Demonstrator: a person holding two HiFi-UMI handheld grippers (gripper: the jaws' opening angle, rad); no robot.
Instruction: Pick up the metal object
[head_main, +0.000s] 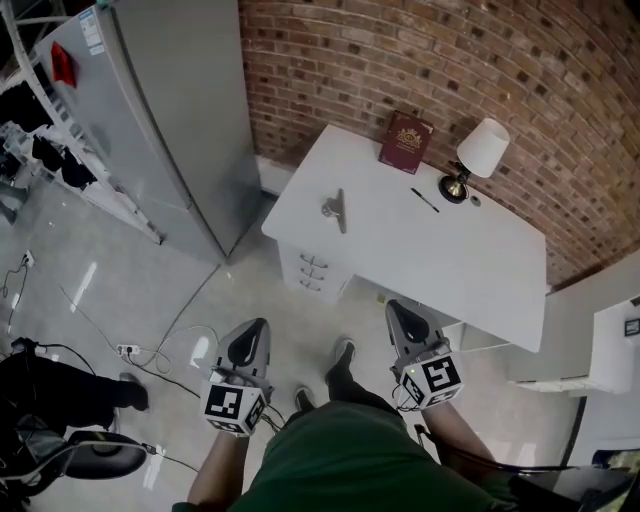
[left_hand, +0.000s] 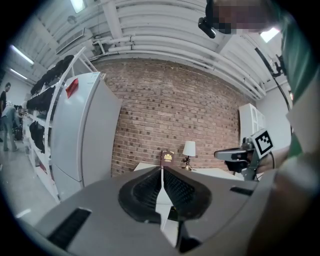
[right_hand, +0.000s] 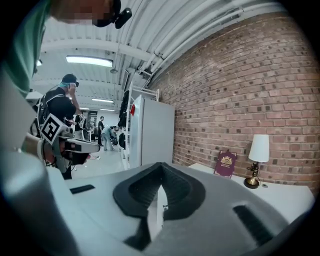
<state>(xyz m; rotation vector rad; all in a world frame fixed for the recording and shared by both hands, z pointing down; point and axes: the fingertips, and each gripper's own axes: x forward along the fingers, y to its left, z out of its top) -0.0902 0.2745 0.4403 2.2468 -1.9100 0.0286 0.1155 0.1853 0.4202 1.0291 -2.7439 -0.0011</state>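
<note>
The metal object (head_main: 336, 209), a small silvery clip-like piece, lies on the left part of the white table (head_main: 450, 260) in the head view. Both grippers hang well short of the table, over the floor near the person's feet. My left gripper (head_main: 252, 335) points toward the table with its jaws shut and nothing between them. My right gripper (head_main: 404, 320) is also shut and empty, just in front of the table's near edge. In the left gripper view the tips (left_hand: 161, 169) meet; in the right gripper view the tips (right_hand: 160, 166) meet too.
A maroon book (head_main: 406, 142), a small lamp (head_main: 478, 158) and a pen (head_main: 424, 200) sit at the table's back by the brick wall. A tall grey fridge (head_main: 170, 120) stands to the left. Drawers (head_main: 310, 270) sit under the table; cables (head_main: 150, 350) lie on the floor.
</note>
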